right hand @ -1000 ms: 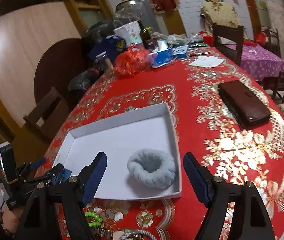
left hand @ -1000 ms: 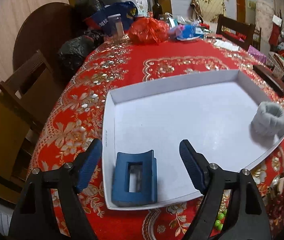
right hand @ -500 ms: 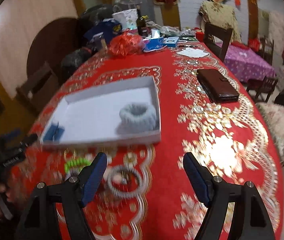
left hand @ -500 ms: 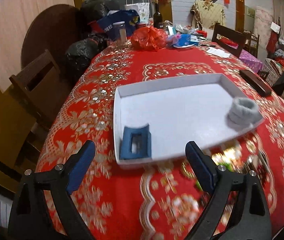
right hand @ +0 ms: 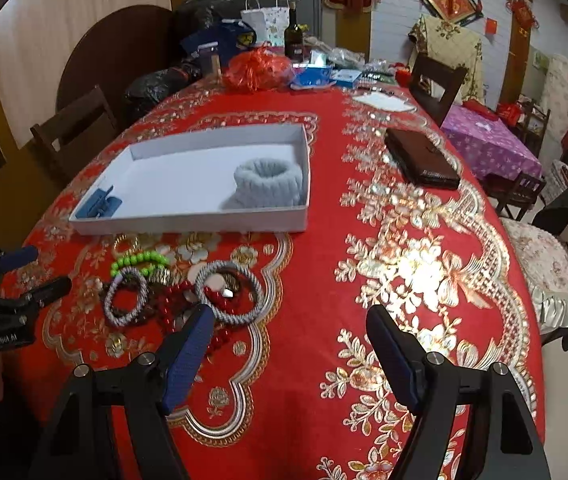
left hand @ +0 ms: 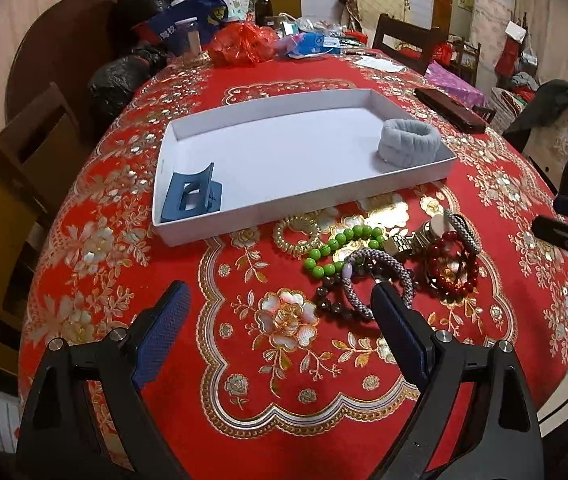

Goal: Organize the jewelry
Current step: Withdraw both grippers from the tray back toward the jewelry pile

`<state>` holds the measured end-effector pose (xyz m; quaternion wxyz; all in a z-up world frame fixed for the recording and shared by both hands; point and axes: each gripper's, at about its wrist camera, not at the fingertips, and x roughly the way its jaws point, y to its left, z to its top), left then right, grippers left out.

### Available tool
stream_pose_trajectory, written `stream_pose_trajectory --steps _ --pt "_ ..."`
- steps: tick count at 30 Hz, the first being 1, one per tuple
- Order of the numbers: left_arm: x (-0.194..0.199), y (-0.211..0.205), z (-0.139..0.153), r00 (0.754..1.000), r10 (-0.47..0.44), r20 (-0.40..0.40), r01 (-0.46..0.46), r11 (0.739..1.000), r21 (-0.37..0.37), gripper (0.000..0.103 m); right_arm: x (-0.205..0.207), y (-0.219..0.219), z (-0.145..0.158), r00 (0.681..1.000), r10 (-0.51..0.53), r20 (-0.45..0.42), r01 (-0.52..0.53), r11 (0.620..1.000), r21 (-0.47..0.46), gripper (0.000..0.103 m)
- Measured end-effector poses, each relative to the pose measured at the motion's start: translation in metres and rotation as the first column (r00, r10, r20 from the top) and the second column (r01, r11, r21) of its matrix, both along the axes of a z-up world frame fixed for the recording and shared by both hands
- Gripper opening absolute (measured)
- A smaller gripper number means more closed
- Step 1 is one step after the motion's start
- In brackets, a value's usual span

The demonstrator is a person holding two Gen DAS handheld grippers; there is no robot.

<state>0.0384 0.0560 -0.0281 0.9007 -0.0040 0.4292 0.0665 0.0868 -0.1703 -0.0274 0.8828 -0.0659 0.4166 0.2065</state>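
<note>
- Left gripper (left hand: 280, 304): jaws spread wide, having just opened further, nothing between them, above bare red cloth (left hand: 244, 360).
- Right gripper (right hand: 288, 330): jaws apart and empty; its left finger overlaps the pile in view.
- Just beyond: one loose pile of jewelry — one green bead bracelet (left hand: 336, 246), one red bead bracelet (left hand: 450, 264), two grey cord bangles (right hand: 230, 292), one clear coil tie (left hand: 298, 236), one watch (left hand: 412, 240).
- Farther: one white tray (left hand: 284, 208) holding one blue clip (left hand: 192, 198) and one grey scrunchie (left hand: 410, 142), in opposite corners.
- Right of the tray: one brown wallet (right hand: 422, 158).

Red beads (right hand: 172, 300) and watch (left hand: 408, 240) lie partly hidden under tangled bracelets.
</note>
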Motion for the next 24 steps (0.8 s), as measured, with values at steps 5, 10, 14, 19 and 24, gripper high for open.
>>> stream_pose_trajectory --steps 5,10,14,19,24 --pt "0.002 0.007 -0.006 0.999 0.018 -0.033 -0.019 0.999 -0.043 0.091 -0.003 0.005 -0.009 0.999 0.034 -0.022 -0.035 0.999 -0.014 0.076" --pt "0.004 0.008 -0.013 0.998 0.014 -0.057 -0.018 0.997 -0.073 0.091 -0.003 0.011 -0.011 0.998 0.052 -0.030 -0.053 0.998 -0.015 0.076" --pt "0.005 0.012 -0.016 0.997 0.000 -0.077 -0.012 0.988 -0.152 0.091 -0.002 0.015 -0.015 0.997 0.067 -0.044 -0.068 0.998 -0.010 0.076" --pt "0.007 0.016 -0.027 0.993 0.014 -0.118 -0.036 0.981 -0.192 0.091 0.000 0.025 -0.021 0.991 0.120 -0.050 -0.121 0.993 -0.003 0.057" --pt "0.007 0.023 -0.033 0.988 0.040 -0.147 -0.078 0.962 -0.263 0.091 0.003 0.043 -0.026 0.970 0.242 -0.036 -0.241 0.970 0.042 0.040"
